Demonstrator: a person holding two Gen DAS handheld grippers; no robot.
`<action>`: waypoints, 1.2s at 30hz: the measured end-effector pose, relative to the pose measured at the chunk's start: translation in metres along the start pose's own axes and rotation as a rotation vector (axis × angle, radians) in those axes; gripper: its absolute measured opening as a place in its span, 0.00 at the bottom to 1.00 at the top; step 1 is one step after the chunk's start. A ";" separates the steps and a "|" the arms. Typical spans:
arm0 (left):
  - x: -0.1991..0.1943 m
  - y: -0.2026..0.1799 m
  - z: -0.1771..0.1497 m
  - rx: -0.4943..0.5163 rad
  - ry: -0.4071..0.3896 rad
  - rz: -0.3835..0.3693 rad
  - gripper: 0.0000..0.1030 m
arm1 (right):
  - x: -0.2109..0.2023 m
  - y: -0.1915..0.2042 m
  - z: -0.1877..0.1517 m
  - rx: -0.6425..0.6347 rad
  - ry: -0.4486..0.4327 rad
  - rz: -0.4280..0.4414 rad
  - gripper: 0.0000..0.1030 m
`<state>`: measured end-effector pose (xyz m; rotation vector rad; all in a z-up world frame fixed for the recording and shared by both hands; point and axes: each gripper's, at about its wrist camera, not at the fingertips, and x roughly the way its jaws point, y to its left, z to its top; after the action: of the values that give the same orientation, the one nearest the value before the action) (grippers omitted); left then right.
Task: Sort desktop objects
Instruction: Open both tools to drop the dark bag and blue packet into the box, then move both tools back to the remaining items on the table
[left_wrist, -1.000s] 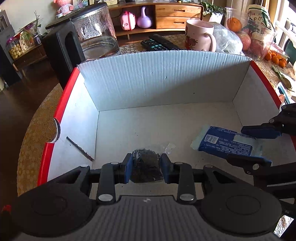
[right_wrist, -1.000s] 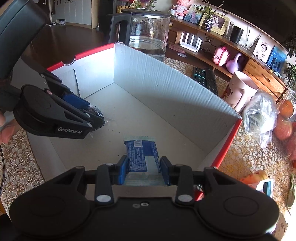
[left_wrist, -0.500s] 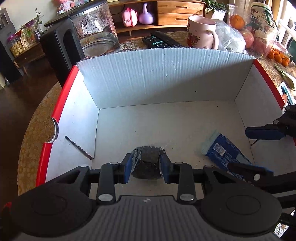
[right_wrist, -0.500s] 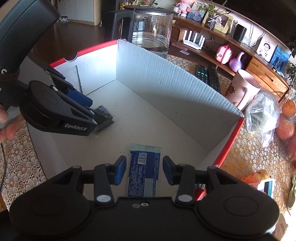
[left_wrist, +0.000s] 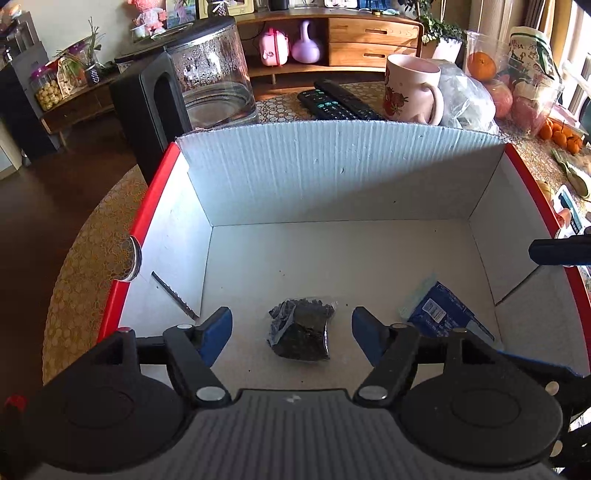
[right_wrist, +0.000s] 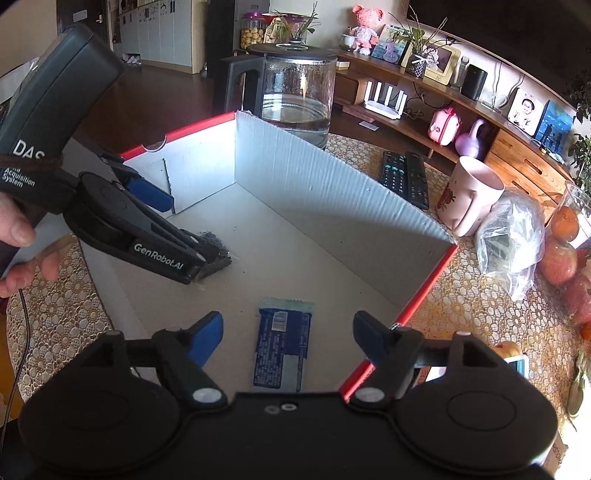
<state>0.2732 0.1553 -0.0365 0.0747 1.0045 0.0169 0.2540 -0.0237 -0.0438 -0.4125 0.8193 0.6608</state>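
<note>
A small clear packet of dark bits (left_wrist: 301, 334) lies on the floor of the red-edged cardboard box (left_wrist: 332, 177). My left gripper (left_wrist: 291, 326) is opening over it, pads well apart and off the packet. A blue snack wrapper (right_wrist: 282, 347) lies flat near the box's right wall; it also shows in the left wrist view as the blue wrapper (left_wrist: 439, 317). My right gripper (right_wrist: 288, 330) is opening above the wrapper, its pads clear of it. In the right wrist view the left gripper (right_wrist: 184, 229) hangs over the dark packet (right_wrist: 216, 258), held by a hand (right_wrist: 22, 240).
Behind the box stand a glass kettle (left_wrist: 210, 81), two remotes (left_wrist: 336, 101), a pink mug (left_wrist: 412, 88) and a plastic bag (left_wrist: 465, 99). Fruit (left_wrist: 484, 62) sits at the far right. A lace-patterned tablecloth (right_wrist: 461, 325) surrounds the box.
Both grippers have let go: the left jaws spread off the dark packet, the right jaws off the blue wrapper. Both items now lie on the box floor. The right gripper drew back slightly.
</note>
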 end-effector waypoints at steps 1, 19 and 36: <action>-0.001 0.000 0.000 -0.004 -0.002 0.001 0.70 | -0.002 0.001 -0.001 -0.005 -0.004 -0.001 0.75; -0.031 -0.015 -0.008 -0.004 -0.063 0.001 0.76 | -0.051 -0.008 -0.014 0.064 -0.111 0.028 0.88; -0.061 -0.036 -0.022 -0.004 -0.123 0.012 1.00 | -0.141 -0.049 -0.066 0.194 -0.227 -0.020 0.91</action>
<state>0.2212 0.1178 0.0006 0.0777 0.8815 0.0252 0.1816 -0.1505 0.0292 -0.1658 0.6550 0.5914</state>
